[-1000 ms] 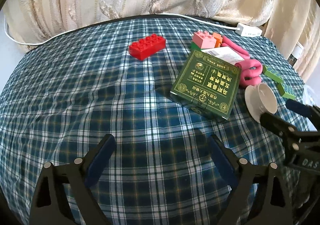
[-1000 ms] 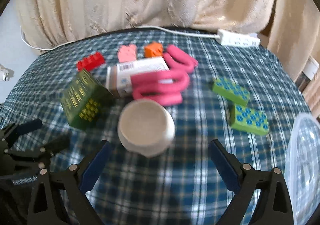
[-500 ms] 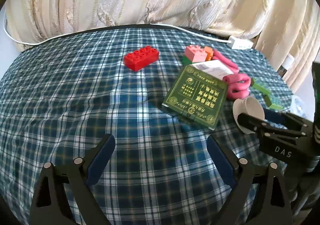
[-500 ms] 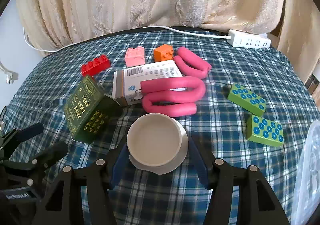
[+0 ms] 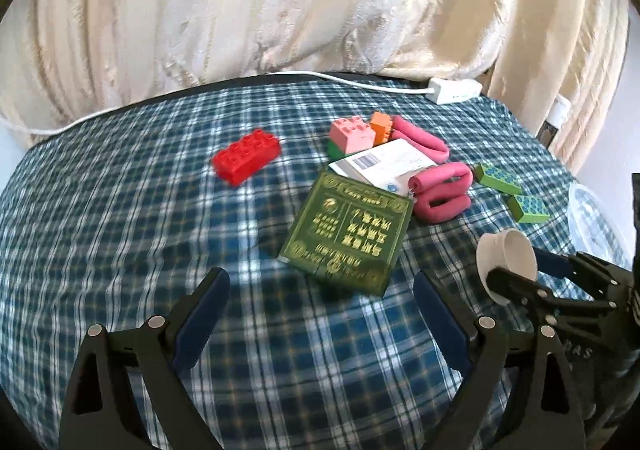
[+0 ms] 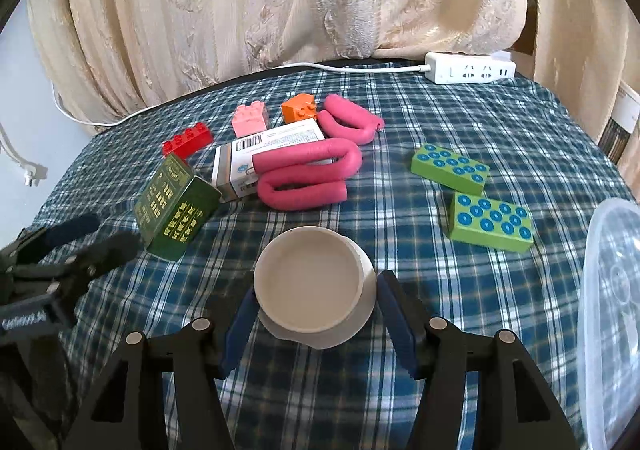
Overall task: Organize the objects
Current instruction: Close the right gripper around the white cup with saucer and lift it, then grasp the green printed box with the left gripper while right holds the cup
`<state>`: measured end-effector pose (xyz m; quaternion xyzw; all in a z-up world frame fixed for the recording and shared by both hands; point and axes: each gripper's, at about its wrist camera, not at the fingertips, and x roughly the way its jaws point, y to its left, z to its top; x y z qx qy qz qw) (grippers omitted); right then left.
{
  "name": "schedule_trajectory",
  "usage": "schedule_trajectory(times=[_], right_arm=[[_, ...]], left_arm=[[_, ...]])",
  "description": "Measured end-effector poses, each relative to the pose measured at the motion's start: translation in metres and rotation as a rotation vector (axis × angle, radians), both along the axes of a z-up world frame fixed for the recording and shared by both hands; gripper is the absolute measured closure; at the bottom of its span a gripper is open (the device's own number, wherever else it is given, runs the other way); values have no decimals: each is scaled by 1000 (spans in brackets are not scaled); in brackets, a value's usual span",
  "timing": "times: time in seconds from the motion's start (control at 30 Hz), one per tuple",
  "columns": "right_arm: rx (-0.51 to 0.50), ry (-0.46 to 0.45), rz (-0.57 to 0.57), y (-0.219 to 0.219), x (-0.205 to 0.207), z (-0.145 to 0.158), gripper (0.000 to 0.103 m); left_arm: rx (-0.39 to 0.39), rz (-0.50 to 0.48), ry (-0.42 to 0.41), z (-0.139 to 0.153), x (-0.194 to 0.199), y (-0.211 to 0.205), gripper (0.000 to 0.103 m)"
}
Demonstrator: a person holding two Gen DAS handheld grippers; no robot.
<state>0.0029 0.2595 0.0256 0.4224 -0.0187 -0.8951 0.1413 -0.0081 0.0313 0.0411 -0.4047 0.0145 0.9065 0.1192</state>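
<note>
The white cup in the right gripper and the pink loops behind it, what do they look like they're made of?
The white cup: likely glazed ceramic, going by its thick rim and smooth off-white surface, though plastic is possible. The pink loops: apparently soft matte foam or rubber tubing, since they bend in rounded curves without creasing.

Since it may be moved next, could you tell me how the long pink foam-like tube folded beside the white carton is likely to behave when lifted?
The bent pink foam-like tube looks soft and holds a folded shape, so it would probably flex and sag rather than stay stiff. It seems light for its size. Part of it lies over the white barcoded carton, so lifting may nudge that carton.
</note>
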Motion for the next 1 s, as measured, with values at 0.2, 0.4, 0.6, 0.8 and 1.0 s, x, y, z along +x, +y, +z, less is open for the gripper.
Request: schedule_trajectory(times=[0.2,0.4,0.6,0.8,1.0], right_arm=[[-18,-7,-2,8,6,-2,41],[-36,-9,2,13,8,-3,41],[-37,-11,4,12,8,-4,41],[-37,-11,4,11,8,-3,41],[-39,-11,3,11,8,-3,41]], left_arm=[[-49,-31,-14,-7,-16,18,9],[-76,-30,-23,-14,-29,25,9],[-59,-33,-45,-20,-37,24,10],[-19,-31,-73,-24,-41,17,25],[-15,-39,-50,-19,-35,19,27]])
